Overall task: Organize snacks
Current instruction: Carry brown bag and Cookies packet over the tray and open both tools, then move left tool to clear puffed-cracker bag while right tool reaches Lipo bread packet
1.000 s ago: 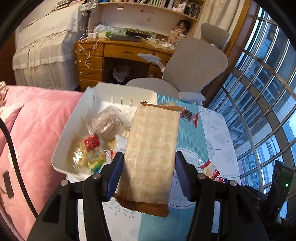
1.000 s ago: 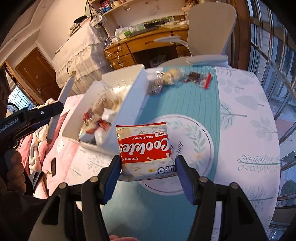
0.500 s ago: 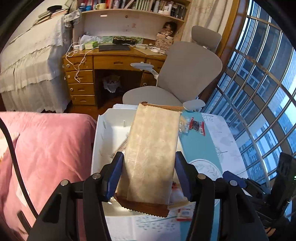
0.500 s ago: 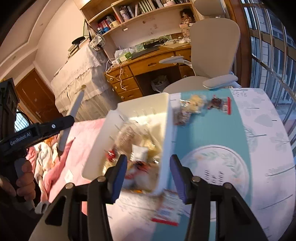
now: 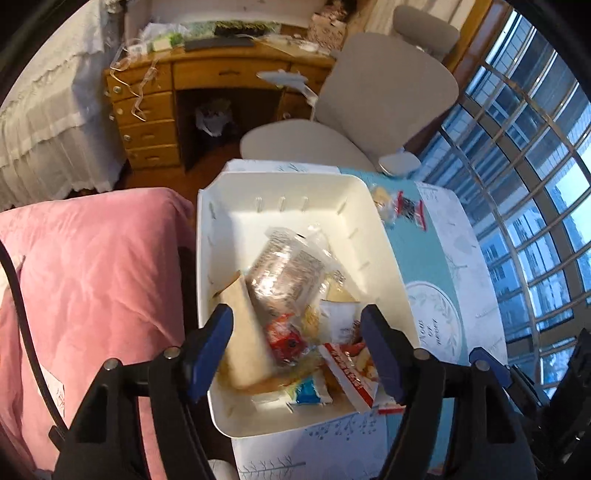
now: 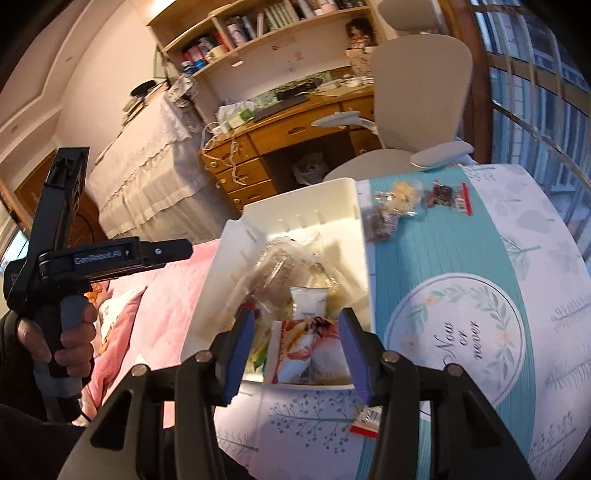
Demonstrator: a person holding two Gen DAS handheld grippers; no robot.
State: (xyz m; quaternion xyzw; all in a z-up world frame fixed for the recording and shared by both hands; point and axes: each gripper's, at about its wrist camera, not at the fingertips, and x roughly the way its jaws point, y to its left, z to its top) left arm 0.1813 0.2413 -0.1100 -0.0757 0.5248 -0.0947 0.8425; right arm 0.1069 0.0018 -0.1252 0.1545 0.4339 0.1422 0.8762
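Your left gripper (image 5: 297, 347), jaws just widened, holds nothing above the white bin (image 5: 373, 206); your right gripper (image 6: 295, 345) hangs half-open, empty.

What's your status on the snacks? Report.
Left hand-held gripper jaws just opened; beige packet lies in bin. Right hand-held gripper open over bin, holding nothing. Loose snacks on table. Nothing in the way.

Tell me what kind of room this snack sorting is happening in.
Most likely a bedroom that doubles as a study: a pink quilt lies beside the table, a wooden desk with drawers stands behind it with an office chair, and a bookshelf hangs above.
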